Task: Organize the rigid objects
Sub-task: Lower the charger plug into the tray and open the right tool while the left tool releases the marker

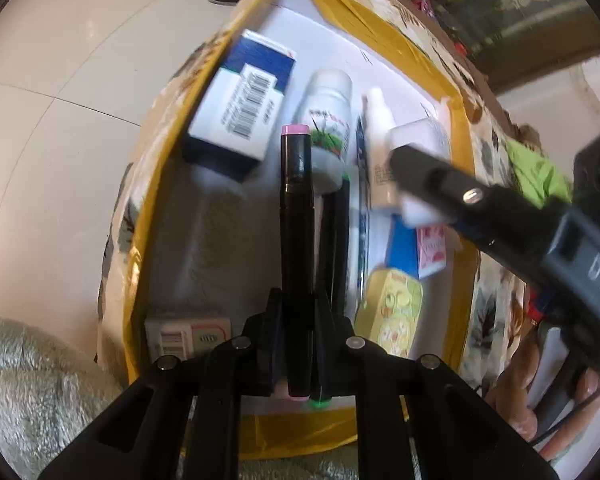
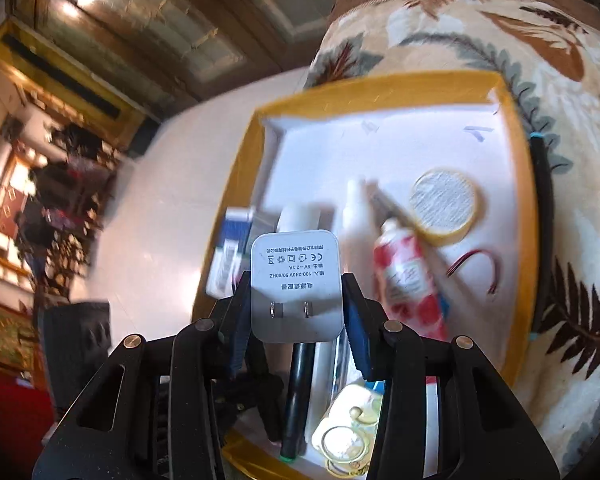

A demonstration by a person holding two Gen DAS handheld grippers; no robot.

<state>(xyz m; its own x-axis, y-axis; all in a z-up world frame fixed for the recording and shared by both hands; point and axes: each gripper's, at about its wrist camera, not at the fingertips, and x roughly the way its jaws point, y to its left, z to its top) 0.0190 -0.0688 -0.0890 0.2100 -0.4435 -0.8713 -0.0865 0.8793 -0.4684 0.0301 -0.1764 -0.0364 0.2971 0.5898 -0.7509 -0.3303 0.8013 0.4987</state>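
Observation:
My left gripper (image 1: 298,312) is shut on a black marker with a pink cap (image 1: 297,216), held over a white box with yellow taped rim (image 1: 156,184). A second black marker with green ends (image 1: 336,240) lies beside it in the box. My right gripper (image 2: 296,300) is shut on a white plug adapter (image 2: 295,284), its prongs facing the camera, above the same box (image 2: 240,184). The right gripper with the adapter also shows in the left wrist view (image 1: 416,184), over the box's right side.
In the box lie a blue-white carton (image 1: 240,100), a white bottle (image 1: 328,112), a spray bottle (image 1: 380,140), a yellow cartoon pack (image 1: 388,308), a round yellow-rimmed disc (image 2: 444,204) and a red-white tube (image 2: 408,276). The box rests on a floral blanket (image 2: 500,40). White floor is to the left.

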